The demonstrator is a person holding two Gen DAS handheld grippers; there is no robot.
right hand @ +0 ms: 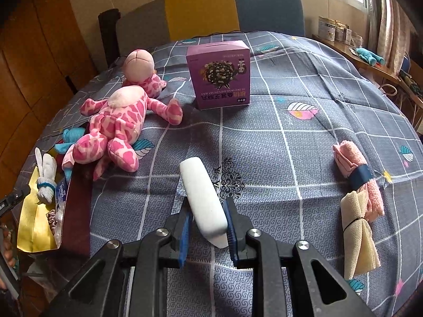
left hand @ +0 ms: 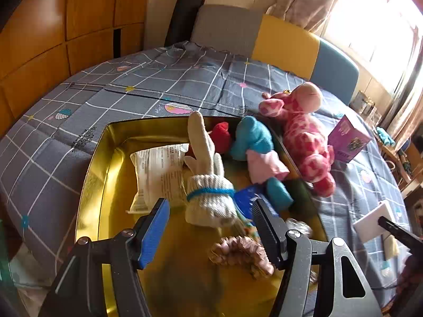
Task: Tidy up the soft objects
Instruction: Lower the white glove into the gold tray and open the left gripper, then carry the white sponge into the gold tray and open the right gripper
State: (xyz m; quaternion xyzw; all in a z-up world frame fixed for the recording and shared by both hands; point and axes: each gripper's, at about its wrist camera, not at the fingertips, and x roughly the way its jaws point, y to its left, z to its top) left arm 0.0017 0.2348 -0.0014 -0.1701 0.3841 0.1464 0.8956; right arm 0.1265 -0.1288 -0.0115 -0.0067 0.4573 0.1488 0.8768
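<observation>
My right gripper [right hand: 207, 224] is shut on a white sponge block [right hand: 203, 198] and holds it over the grey checked bedspread [right hand: 264, 145]. My left gripper [left hand: 211, 211] is open and empty above a gold tin box [left hand: 111, 163]. In the box lie a cream glove bundle [left hand: 208, 185], a white packet [left hand: 158, 171], a red soft item [left hand: 220, 137], a blue and pink cloth toy [left hand: 256, 148] and a pink scrunchie [left hand: 240, 253]. A pink spotted plush giraffe [right hand: 116, 124] lies beside the box; it also shows in the left wrist view [left hand: 304, 137].
A purple carton [right hand: 219, 76] stands upright mid-bed. A rolled pink towel [right hand: 357, 169] and a beige rolled cloth [right hand: 359, 232] lie at the right. The headboard [right hand: 201, 10] is at the far end. A cluttered side shelf [right hand: 370, 60] runs along the right.
</observation>
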